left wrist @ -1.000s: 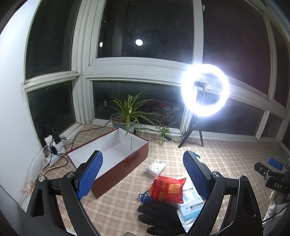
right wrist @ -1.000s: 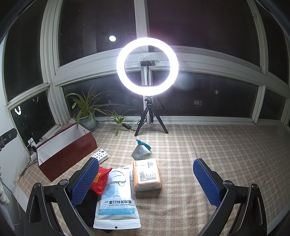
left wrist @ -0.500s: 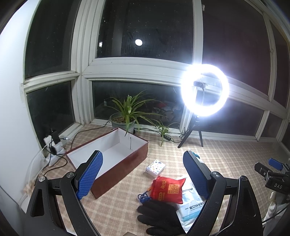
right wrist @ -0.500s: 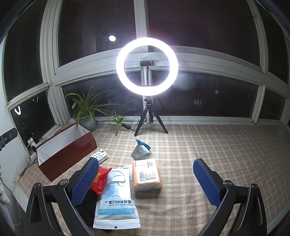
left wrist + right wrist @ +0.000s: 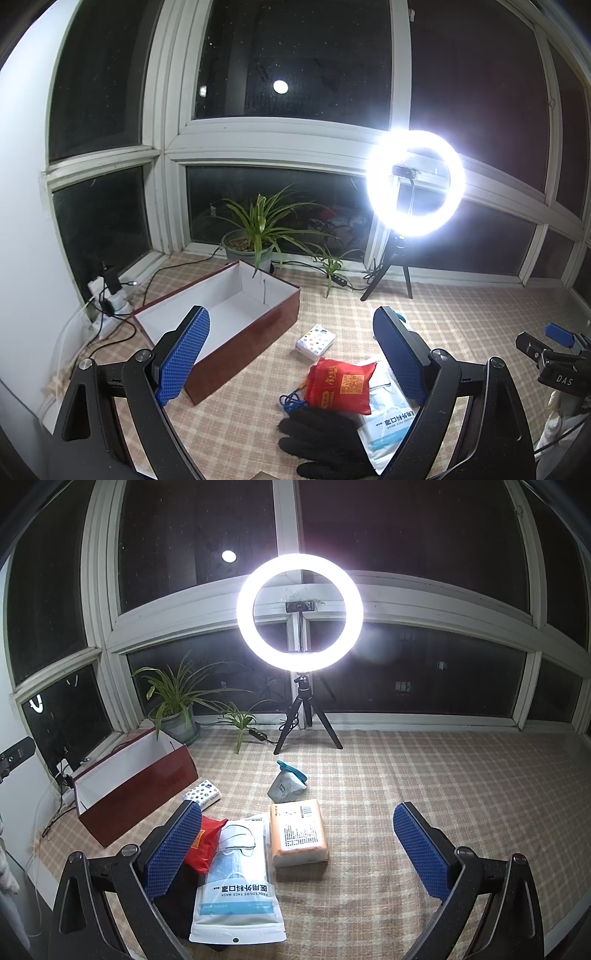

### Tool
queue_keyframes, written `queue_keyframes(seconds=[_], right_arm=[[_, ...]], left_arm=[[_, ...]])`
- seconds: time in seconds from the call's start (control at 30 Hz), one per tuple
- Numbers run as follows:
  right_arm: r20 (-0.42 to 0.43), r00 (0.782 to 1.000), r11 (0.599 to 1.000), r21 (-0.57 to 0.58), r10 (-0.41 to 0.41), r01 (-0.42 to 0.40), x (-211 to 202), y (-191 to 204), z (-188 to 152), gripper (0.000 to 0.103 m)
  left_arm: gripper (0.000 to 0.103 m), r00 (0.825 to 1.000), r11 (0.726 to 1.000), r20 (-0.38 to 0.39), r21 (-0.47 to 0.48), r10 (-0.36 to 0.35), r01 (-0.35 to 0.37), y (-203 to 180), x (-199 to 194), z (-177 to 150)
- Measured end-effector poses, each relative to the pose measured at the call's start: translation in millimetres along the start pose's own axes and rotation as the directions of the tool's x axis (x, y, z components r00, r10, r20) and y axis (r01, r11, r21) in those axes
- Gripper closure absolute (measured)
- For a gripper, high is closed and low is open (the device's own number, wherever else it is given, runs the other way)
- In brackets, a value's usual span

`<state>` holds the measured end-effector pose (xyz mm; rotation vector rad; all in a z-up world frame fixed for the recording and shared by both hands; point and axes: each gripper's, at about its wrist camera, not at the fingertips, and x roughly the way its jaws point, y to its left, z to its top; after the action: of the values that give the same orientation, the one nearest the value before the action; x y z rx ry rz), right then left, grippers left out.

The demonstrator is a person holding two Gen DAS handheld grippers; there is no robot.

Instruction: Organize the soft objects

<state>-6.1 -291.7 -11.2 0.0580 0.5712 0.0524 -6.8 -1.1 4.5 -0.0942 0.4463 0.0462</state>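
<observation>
An open red-brown box [image 5: 236, 325] with a white inside stands at the left on the checked cloth; it also shows in the right wrist view [image 5: 136, 794]. Soft items lie beside it: a red pouch [image 5: 341, 386], a black glove [image 5: 325, 443], a face mask pack [image 5: 238, 878], an orange tissue pack [image 5: 298, 832], a small dotted tissue pack [image 5: 315, 341] and a grey-blue pouch [image 5: 286, 784]. My left gripper [image 5: 291, 354] is open and empty above the pouch. My right gripper [image 5: 297, 853] is open and empty above the packs.
A lit ring light on a tripod [image 5: 300, 609] stands at the back by the windows. A potted plant [image 5: 255, 236] sits behind the box. A power strip with cables [image 5: 109, 295] lies at the far left. The other gripper's tip [image 5: 557, 354] shows at the right edge.
Almost nothing has moved. The left view has shifted very slightly, so the items sit a touch lower-left in frame. Both grippers stay open.
</observation>
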Motion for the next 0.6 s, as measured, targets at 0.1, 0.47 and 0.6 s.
queue_keyframes(seconds=[0.1,0.47,0.6], right_arm=[[-0.001,1.0,1.0,0.001,0.0,0.0,0.2,-0.4,-0.9,0.001],[-0.003,1.0,1.0,0.004,-0.001,0.001,0.1,-1.5,-1.2,0.001],[-0.005,1.0,1.0,0.004,-0.002,0.002,1.2,-2.9,-2.0,0.001]], left_arm=[[0.013,1.0,1.0,0.0,-0.001,0.0,0.0,-0.3,0.1,0.0],[0.013,1.0,1.0,-0.004,0.001,-0.003,0.003,-5.9,2.6,1.4],[0.013,1.0,1.0,-0.01,0.003,-0.006,0.006,-14.2,6.0,1.5]])
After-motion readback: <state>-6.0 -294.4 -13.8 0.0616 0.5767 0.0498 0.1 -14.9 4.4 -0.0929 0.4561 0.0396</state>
